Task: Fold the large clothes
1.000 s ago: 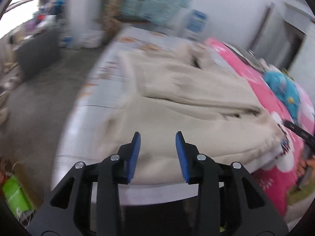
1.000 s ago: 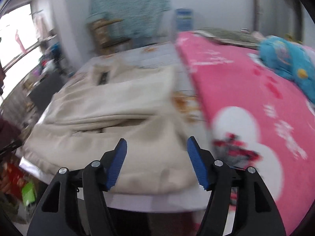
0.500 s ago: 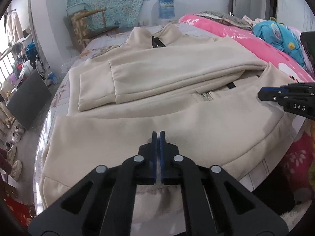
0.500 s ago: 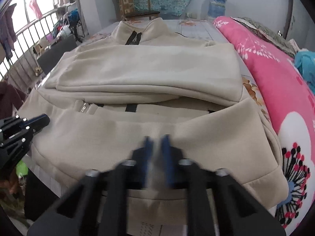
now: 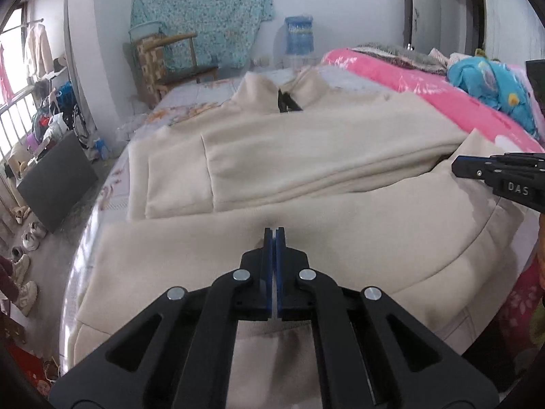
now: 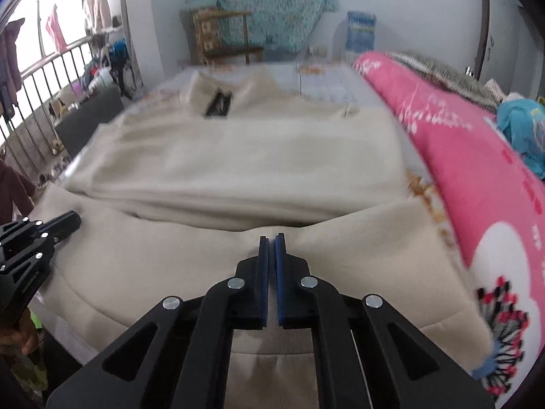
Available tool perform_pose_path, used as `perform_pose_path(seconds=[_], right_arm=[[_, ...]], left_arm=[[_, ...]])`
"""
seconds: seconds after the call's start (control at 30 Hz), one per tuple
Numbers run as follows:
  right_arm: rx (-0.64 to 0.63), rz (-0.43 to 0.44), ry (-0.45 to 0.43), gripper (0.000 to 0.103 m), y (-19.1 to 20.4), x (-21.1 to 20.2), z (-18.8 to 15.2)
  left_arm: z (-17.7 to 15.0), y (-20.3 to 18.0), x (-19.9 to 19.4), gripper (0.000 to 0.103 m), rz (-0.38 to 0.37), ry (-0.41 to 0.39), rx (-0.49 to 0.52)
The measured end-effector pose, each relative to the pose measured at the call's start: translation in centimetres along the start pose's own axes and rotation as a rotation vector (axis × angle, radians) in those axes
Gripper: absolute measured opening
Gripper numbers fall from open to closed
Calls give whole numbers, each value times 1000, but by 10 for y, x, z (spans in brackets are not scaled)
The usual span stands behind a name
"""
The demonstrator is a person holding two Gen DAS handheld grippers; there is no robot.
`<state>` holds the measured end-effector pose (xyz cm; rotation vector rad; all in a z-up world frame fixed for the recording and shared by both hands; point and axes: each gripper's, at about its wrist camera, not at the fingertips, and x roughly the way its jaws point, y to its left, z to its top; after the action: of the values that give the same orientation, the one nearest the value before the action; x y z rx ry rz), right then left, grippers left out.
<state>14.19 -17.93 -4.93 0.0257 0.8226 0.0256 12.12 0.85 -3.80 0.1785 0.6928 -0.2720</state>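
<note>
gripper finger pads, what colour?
Blue pads on black gripper arms, clearest in the right wrist view, shut on the beige jacket.

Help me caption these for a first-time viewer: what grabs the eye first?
The cream jacket spread across the bed, sleeves folded over its front, fills both views. Both grippers are shut on its near hem: the left gripper and, toward the pink blanket, the right gripper. The blanket runs along the jacket's right side, with a blue plush toy on it.
</note>
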Motion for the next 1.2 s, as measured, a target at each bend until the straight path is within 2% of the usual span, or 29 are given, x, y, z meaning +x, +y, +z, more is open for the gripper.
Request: perform_pose_path(seconds=[0.17, 0.23, 0.33, 0.43, 0.53, 0.63, 0.67, 0.7, 0.8, 0.87, 0.93, 1.03, 1.13, 1.2], right_arm=[[2, -3, -55, 4, 1, -17, 8], [-11, -16, -61, 4, 3, -12, 9], [-11, -33, -15, 3, 3, 11, 3], [-27, -42, -12, 3, 2, 17, 0], [-17, -53, -20, 5, -1, 6, 3], [6, 31, -75, 14, -2, -21, 8], [3, 60, -88, 22, 0, -28, 8], [-10, 95, -94, 25, 6, -32, 7], [-63, 179, -49, 25, 28, -24, -1], [-100, 201, 3, 25, 44, -9, -8], [-124, 182, 47, 25, 53, 7, -13], [-164, 137, 40, 25, 61, 12, -14], [-154, 144, 50, 25, 59, 13, -14], [-142, 157, 50, 25, 58, 13, -14]], left_arm=[[12, 3, -22, 1, 12, -81, 7], [11, 0, -9, 1, 31, -53, 29], [2, -6, 14, 1, 40, 11, 51], [-2, -12, 14, 1, 65, 12, 80], [-3, -12, 14, 2, 65, 13, 73], [-4, -11, 15, 2, 65, 11, 64], [-4, -11, 15, 2, 66, 10, 63], [-4, -12, 16, 2, 67, 8, 61], [-4, -12, 16, 2, 68, 4, 54], [-4, -11, 16, 2, 65, 1, 49], [-5, -9, 16, 3, 51, -1, 39], [-3, 6, 11, 6, 18, 25, -2], [-7, 39, 1, 5, 80, 39, -78], [-16, 73, 2, 5, 178, 73, -147]])
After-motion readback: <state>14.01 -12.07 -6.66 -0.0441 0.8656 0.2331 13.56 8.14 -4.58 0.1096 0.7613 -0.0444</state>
